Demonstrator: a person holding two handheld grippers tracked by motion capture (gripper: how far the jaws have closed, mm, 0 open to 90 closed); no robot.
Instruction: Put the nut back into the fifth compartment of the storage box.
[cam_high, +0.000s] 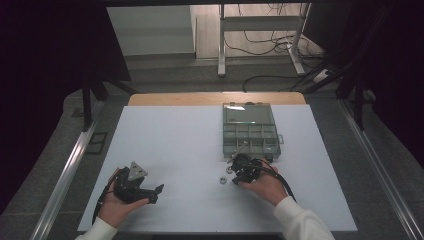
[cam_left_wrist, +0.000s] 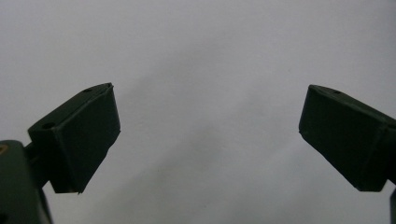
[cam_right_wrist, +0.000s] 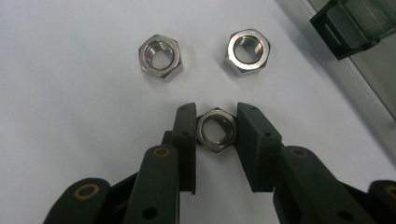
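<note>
In the right gripper view my right gripper (cam_right_wrist: 215, 112) is shut on a steel hex nut (cam_right_wrist: 215, 131), one jaw against each side of it, low over the white mat. Two more hex nuts lie flat just beyond the tips, one to the left (cam_right_wrist: 159, 57) and one to the right (cam_right_wrist: 247, 50). The high view has the right gripper (cam_high: 235, 176) just in front of the clear parts box (cam_high: 248, 114), with loose nuts (cam_high: 220, 180) beside it. My left gripper (cam_high: 157, 194) rests at the front left, open; its jaws (cam_left_wrist: 210, 107) stand wide apart over bare mat.
The white mat (cam_high: 175, 145) covers a wooden table. The parts box has its lid raised and several compartments (cam_high: 250, 140); its corner (cam_right_wrist: 345, 23) sits close to the right of the nuts. A metal rail (cam_high: 70, 165) runs along the left. Cables lie on the floor behind.
</note>
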